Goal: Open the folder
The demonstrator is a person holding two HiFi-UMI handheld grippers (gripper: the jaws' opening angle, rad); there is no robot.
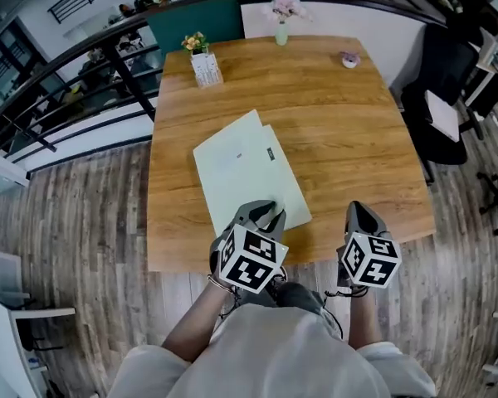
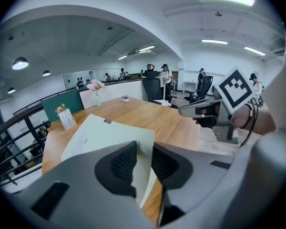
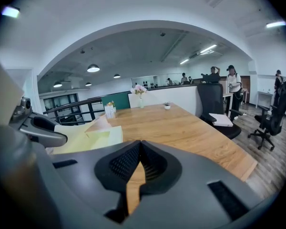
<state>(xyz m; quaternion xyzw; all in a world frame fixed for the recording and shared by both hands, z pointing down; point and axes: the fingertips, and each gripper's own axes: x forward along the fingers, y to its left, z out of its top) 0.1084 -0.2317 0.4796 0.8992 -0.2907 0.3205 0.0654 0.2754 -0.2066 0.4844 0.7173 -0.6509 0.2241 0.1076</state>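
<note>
Risks first. Pinches only the near corner of the top cover [image 2: 109, 135] of the folder [image 1: 247, 172] in the left claw [image 1: 267, 214]: thin pale-green sheet nipped between the ribbed pads, little of it inside the bite, so could slide out if swung over fast or pulled askew. Could also drag the whole folder toward the near edge of the desk [image 1: 340, 139], just below the claw, instead of hinging it open, with no hold-down on the rest of it. Could crease or tear the corner if twisted against the spine. Cannot tell for certain whether one leaf or more sits in the bite; looks like the cover alone, raised off the sheet beneath. Pose: left claw angled forward and down over the near desk edge, marker cube [image 1: 251, 259] turned up toward the head, folder stretching away ahead of it and slightly to its left. Right claw [image 1: 361, 215] about level with it, well apart on its right, closed with pads meeting and empty, only bare wood showing below the pads; points forward and a little down across open desk, clear of the folder, ahead and off to its left. Looks poorly placed to steady anything from there; would probably need to come across and press the lower part flat.
</note>
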